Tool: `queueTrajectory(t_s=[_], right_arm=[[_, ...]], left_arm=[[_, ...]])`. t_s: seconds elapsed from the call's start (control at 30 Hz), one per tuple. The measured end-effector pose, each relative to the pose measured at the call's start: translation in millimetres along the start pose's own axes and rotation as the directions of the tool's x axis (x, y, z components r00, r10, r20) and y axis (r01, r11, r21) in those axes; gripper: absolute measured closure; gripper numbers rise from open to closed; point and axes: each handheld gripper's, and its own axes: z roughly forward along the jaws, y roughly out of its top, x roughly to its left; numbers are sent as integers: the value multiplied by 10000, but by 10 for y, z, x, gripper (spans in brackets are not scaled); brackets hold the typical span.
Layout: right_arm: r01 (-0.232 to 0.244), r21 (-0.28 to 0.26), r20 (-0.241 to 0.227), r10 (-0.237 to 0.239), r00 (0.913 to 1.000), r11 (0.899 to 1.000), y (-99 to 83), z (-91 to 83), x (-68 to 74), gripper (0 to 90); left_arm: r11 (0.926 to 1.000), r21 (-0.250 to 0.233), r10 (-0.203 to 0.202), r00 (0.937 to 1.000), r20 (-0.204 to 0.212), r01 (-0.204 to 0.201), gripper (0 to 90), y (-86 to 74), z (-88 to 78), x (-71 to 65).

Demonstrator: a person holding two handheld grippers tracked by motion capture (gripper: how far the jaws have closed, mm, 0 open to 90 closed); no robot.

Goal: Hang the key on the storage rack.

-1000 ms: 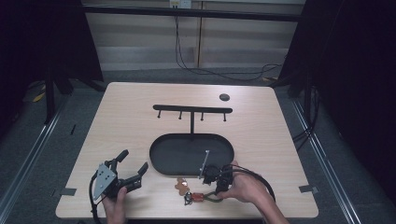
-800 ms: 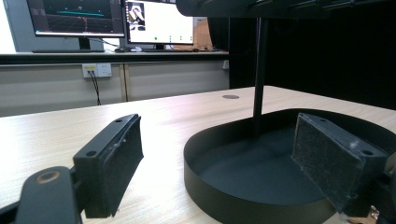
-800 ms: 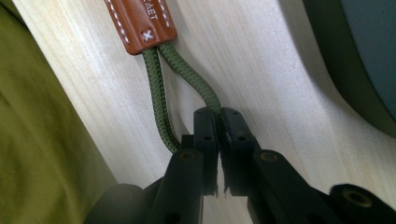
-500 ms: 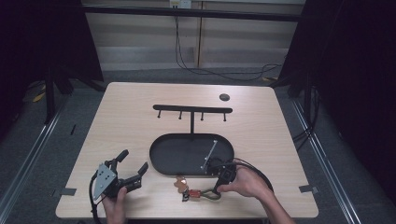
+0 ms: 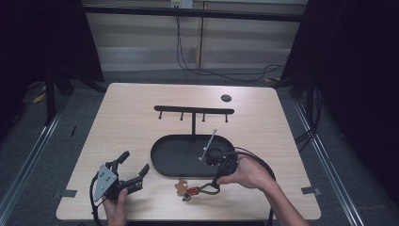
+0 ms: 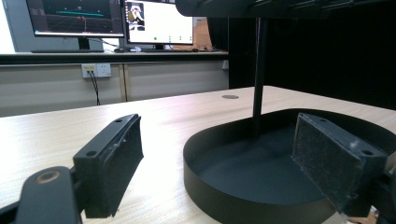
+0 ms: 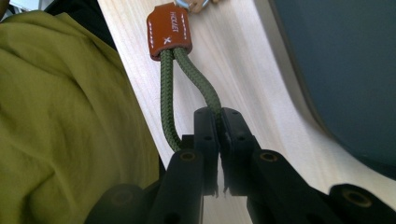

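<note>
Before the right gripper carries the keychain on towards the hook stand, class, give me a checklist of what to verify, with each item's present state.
1. Right gripper clamped on the green cord loop: ok, the jaws pinch one strand.
2. Orange leather tag attached to the cord: ok.
3. Keychain clear of the table: not ok, in the high view its lower end, by the brown charm, seems to lie on the wood.
4. Hook stand upright in the black oval tray: ok.
5. Hooks free: ok, nothing hangs from the bar.
6. Left gripper out of the way: ok, open, left of the tray.
</note>
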Motion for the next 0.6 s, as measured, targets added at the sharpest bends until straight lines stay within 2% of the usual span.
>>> queueTrajectory(t_s=[0.27,0.3,0.4,0.5,0.6], right_arm=[[278,-57,130,-277,9995,9996,116,-201,42,859],[351,-131,252,-347,9991,9993,150,-281,64,859],[384,-250,327,-375,9988,9990,172,-362,85,859],[641,-326,291,-631,9976,9974,180,-461,108,858],[632,-557,477,-605,9970,9964,192,-598,138,859]], left_arm=[[10000,3,0,10000,-1,0,158,0,0,0],[10000,1,2,10000,0,-2,158,0,0,0],[10000,2,-2,10000,-2,2,158,0,0,0],[10000,5,1,10000,-1,-1,158,0,0,0],[10000,4,0,10000,-2,0,158,0,0,0]])
